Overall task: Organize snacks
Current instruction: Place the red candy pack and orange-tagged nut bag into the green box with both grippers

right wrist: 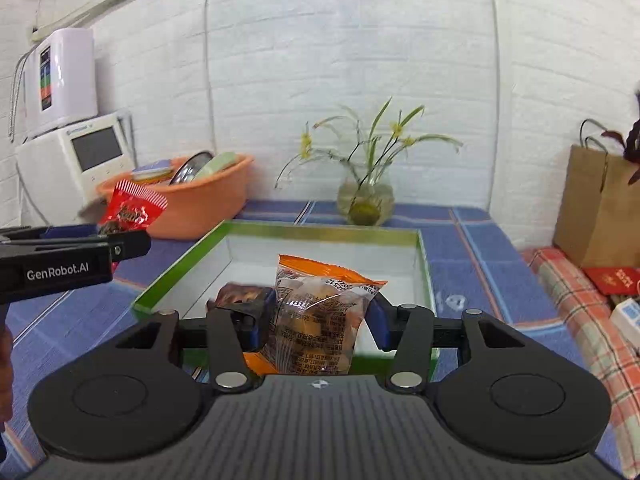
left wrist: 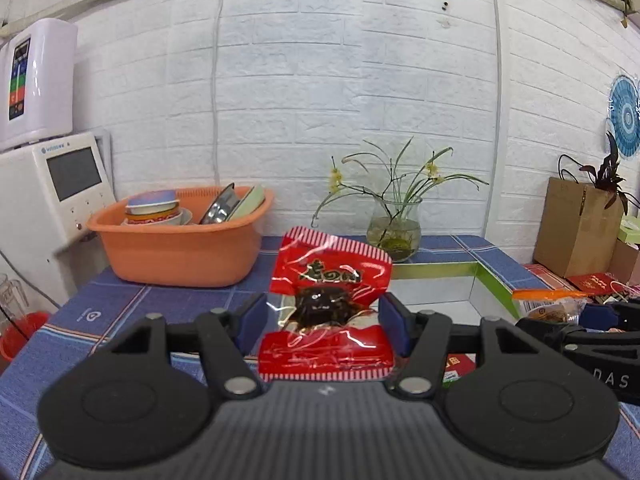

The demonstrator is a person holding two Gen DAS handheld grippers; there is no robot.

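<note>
Snacks first: in the left wrist view the left claw point(left wrist: 324, 316) is clamped on a red packet point(left wrist: 326, 304) above the blue tiled surface point(left wrist: 120, 304). In the right wrist view the right claw point(right wrist: 318, 316) grips an orange-topped packet point(right wrist: 320, 316) over the green-rimmed box point(right wrist: 280, 227) (one dark snack point(right wrist: 240, 294) inside).

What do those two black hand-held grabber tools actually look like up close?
Both are matte black plastic. The left gripper and right gripper each have a ribbed body, two round discs with silver pivot pins, and linkage bars leading to fingers faced with dark blue pads. Seen from the side, the left one reads "GenRobot.AI" in white. No cables show.
</note>
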